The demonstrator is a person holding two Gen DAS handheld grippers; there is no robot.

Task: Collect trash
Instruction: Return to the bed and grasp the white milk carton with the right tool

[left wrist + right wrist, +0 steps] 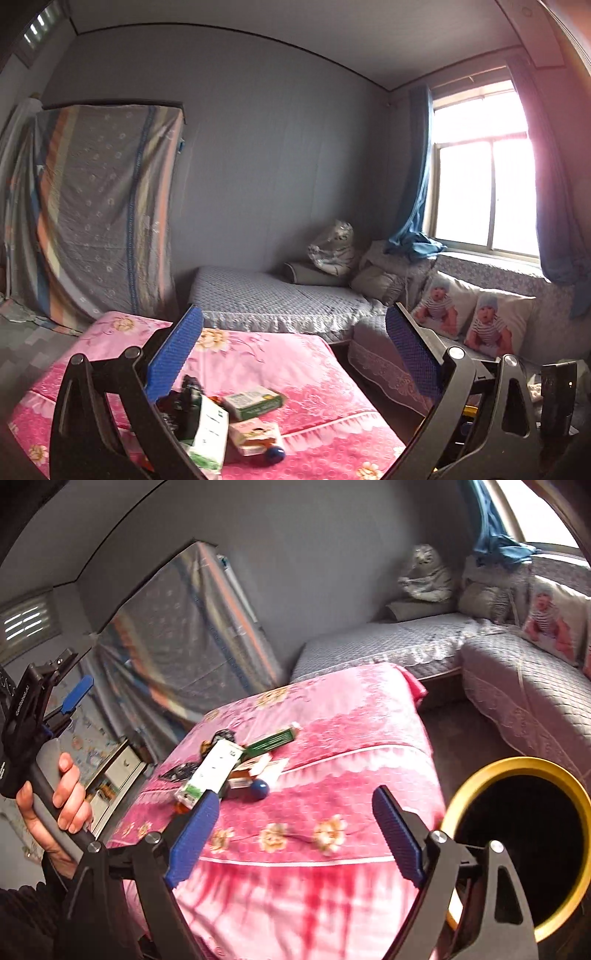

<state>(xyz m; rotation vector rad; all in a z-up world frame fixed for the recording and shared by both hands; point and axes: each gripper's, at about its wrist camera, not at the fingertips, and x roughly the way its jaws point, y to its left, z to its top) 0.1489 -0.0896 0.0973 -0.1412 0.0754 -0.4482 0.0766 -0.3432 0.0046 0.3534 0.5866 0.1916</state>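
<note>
A pile of trash lies on the pink flowered table cover [314, 373]: a white and green carton [210, 435], a green box [255, 402], a pink box [255, 435], black wrappers [184, 402] and a blue ball [275, 455]. My left gripper [295, 354] is open and empty above and behind the pile. In the right wrist view the carton [212, 771], the green box [271, 740] and the ball [258, 789] lie just beyond my open, empty right gripper [295, 830]. A black bin with a yellow rim [517, 845] stands at the right, beside the table.
A grey L-shaped sofa [273, 295] with baby-print cushions [465, 317] runs behind and to the right of the table. A cloth-draped cabinet [99, 214] stands at the left. A small cabinet [118, 771] is left of the table. A window [484, 192] glares at the right.
</note>
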